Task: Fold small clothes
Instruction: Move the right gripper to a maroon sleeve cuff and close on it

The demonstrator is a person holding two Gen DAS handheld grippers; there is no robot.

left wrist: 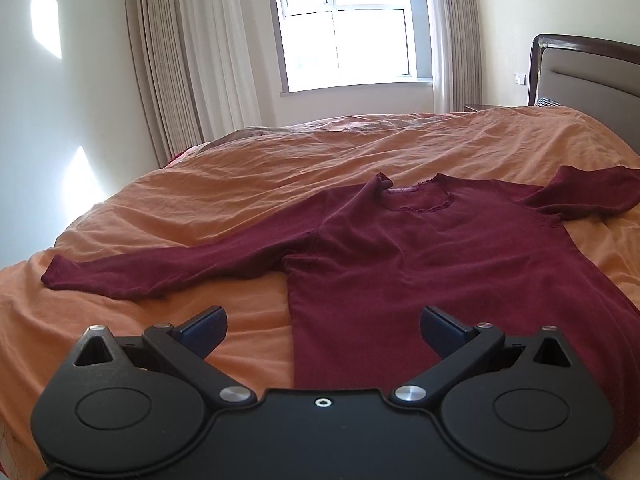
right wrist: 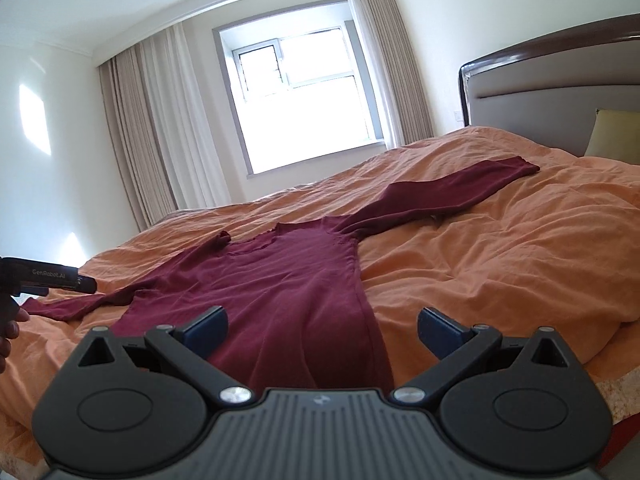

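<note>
We see a dark red long-sleeved top [left wrist: 420, 264] lying flat and face up on the bed's orange duvet [left wrist: 248, 168], neckline toward the window [left wrist: 348, 24], both sleeves spread out to the sides. Our left gripper [left wrist: 322, 330] hovers over the hem's left edge with its jaws released and wide apart, holding nothing. Our right gripper [right wrist: 322, 330] hangs above the hem's right edge, jaws likewise spread and empty. In the right wrist view, the left gripper's body shows at the far left above the left sleeve. The padded headboard [right wrist: 560, 92] stands to the right.
</note>
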